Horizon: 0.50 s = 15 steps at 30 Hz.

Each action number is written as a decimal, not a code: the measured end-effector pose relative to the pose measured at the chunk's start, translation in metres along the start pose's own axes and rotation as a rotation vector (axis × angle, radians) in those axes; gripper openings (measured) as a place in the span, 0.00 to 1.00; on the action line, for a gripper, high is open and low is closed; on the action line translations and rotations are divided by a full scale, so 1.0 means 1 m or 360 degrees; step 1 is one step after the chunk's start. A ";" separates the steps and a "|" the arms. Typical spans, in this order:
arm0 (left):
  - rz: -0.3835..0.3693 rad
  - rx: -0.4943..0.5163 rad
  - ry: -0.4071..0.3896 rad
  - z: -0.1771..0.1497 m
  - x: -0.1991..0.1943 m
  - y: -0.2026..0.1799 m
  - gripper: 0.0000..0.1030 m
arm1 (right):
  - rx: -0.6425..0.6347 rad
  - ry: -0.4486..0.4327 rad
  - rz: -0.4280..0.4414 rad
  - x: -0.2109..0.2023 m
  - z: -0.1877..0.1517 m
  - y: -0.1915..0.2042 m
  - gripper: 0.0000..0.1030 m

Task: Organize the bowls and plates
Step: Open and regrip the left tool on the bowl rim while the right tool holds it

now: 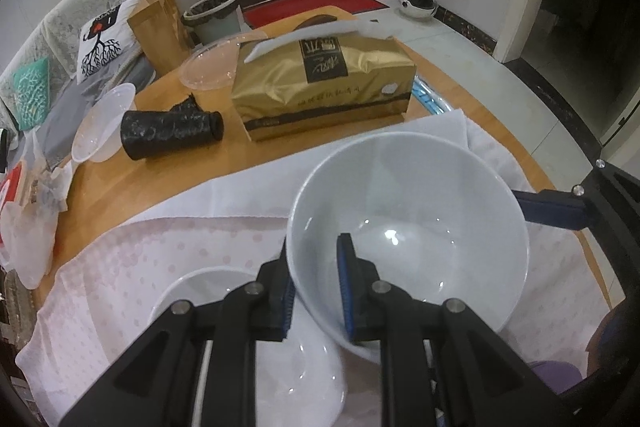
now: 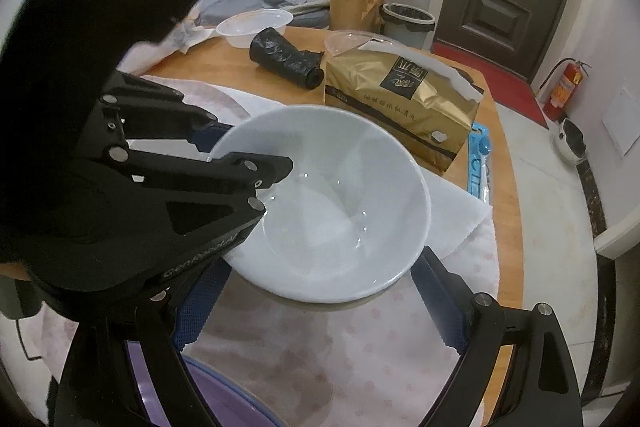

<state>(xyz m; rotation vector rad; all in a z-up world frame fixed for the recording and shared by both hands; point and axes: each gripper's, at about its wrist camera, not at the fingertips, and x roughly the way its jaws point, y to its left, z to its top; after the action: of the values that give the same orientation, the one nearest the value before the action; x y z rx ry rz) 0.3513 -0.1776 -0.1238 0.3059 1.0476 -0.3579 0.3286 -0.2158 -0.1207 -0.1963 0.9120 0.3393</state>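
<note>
My left gripper [image 1: 316,291] is shut on the rim of a large white bowl [image 1: 412,227], one pad inside and one outside, and holds it above the cloth. The same bowl [image 2: 340,203] fills the middle of the right wrist view, with the left gripper [image 2: 248,163] clamped on its left rim. My right gripper [image 2: 320,307] is open, its blue pads spread on either side below the bowl's near rim; whether they touch it I cannot tell. Its finger [image 1: 552,207] shows by the bowl's right side. A second white dish [image 1: 248,319] lies on the cloth under my left gripper.
A pink dotted cloth [image 1: 160,247] covers the near part of the round wooden table [image 1: 192,163]. Behind stand a gold tissue pack [image 1: 324,87], a black bag roll [image 1: 172,131], clear plastic bowls [image 1: 104,123] and a lid [image 1: 212,63]. A purple basin [image 2: 224,395] sits near the bottom.
</note>
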 end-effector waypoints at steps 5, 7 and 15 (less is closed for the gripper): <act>0.0012 0.0018 -0.0020 -0.002 -0.003 0.000 0.17 | -0.0019 0.0003 -0.0017 0.001 -0.003 0.002 0.86; 0.0018 0.0032 -0.0038 -0.002 -0.007 0.000 0.18 | -0.0026 -0.0007 -0.0030 -0.001 -0.004 0.003 0.86; -0.0030 -0.0140 -0.0174 -0.015 -0.046 0.044 0.34 | -0.0051 -0.0205 -0.0019 -0.036 -0.007 0.017 0.85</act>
<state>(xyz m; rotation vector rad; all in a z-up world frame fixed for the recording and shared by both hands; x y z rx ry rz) 0.3374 -0.1254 -0.0874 0.1958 0.9566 -0.3406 0.2967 -0.2101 -0.0966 -0.2071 0.7782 0.3519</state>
